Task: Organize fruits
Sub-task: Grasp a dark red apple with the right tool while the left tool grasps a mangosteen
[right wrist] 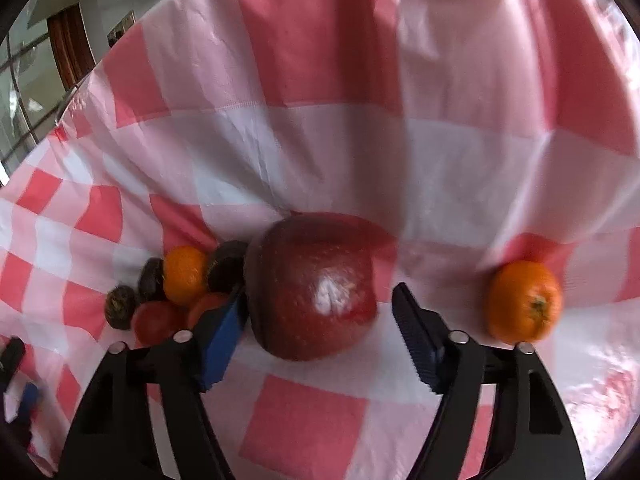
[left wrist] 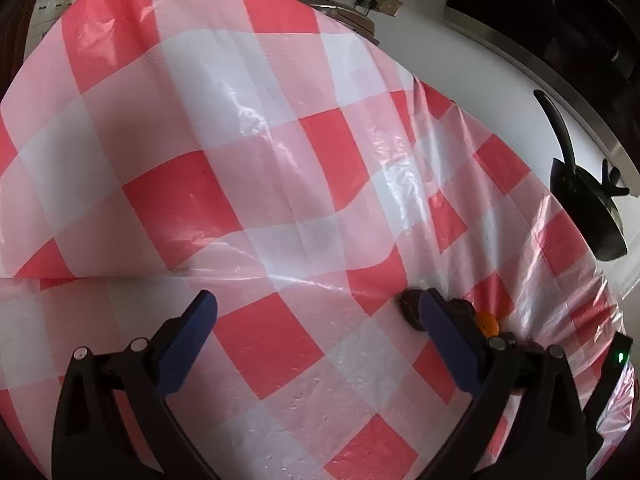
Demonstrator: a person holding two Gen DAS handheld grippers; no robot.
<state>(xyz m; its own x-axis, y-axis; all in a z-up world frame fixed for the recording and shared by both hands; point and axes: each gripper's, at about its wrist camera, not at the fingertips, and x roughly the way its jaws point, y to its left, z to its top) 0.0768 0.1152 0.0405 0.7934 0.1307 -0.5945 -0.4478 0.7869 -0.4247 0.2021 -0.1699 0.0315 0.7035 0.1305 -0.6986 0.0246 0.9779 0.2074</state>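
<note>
- Your right claw [right wrist: 320,316] is partly open around the red apple [right wrist: 312,288]; the left pad touches it, the right pad stands clear.
- Your left claw [left wrist: 318,312] gapes wide and empty over the checkered cloth [left wrist: 260,160]; an orange [right wrist: 524,300] lies right of the right claw.

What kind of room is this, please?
Probably a home kitchen or dining corner: a table under a red-and-white checked plastic cloth, a black frying pan on a white counter, and a wall socket behind.

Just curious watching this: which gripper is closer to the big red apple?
Right. The right gripper has the red apple between its open fingers; the left gripper hangs over bare checked tablecloth, no apple in its view.
</note>
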